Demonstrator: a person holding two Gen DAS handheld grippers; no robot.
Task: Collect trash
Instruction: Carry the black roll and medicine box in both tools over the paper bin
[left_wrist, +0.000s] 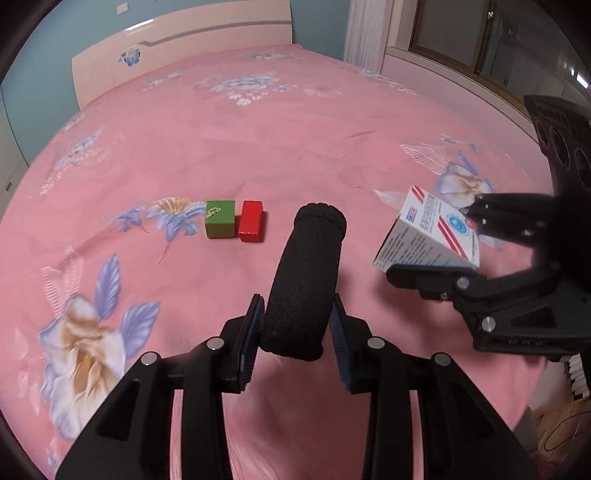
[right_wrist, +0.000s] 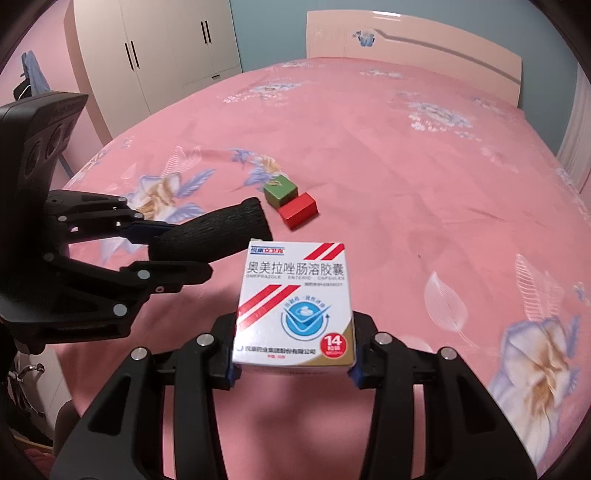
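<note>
Two tools work side by side above a bed (left_wrist: 258, 122) covered in a pink flowered sheet. The left tool (left_wrist: 295, 332) is clenched on a black foam tube (left_wrist: 304, 273), its blue-padded fingers (left_wrist: 249, 343) pressing the tube's lower part from both sides while the upper end sticks out ahead over the sheet; from the right wrist view the same tube (right_wrist: 221, 229) juts toward the middle of the bed, and its gripped end is hidden behind the tool's dark frame. The right tool (right_wrist: 291, 365) grasps a white medicine box (right_wrist: 295, 306) with red stripes and a blue emblem, clamped at its near end, so the bottom of the box and the finger pads are mostly covered. In the left wrist view that box (left_wrist: 428, 236) appears tilted and partly cut off by the right tool's fingers, and its small print is too blurred to read. Farther out on the sheet lie a green block (left_wrist: 220, 218) and a red block (left_wrist: 251, 220), just beside each other, apparently touching, well apart from both tools. A headboard (left_wrist: 177, 48) and a wardrobe (right_wrist: 159, 48) stand beyond the bed.
</note>
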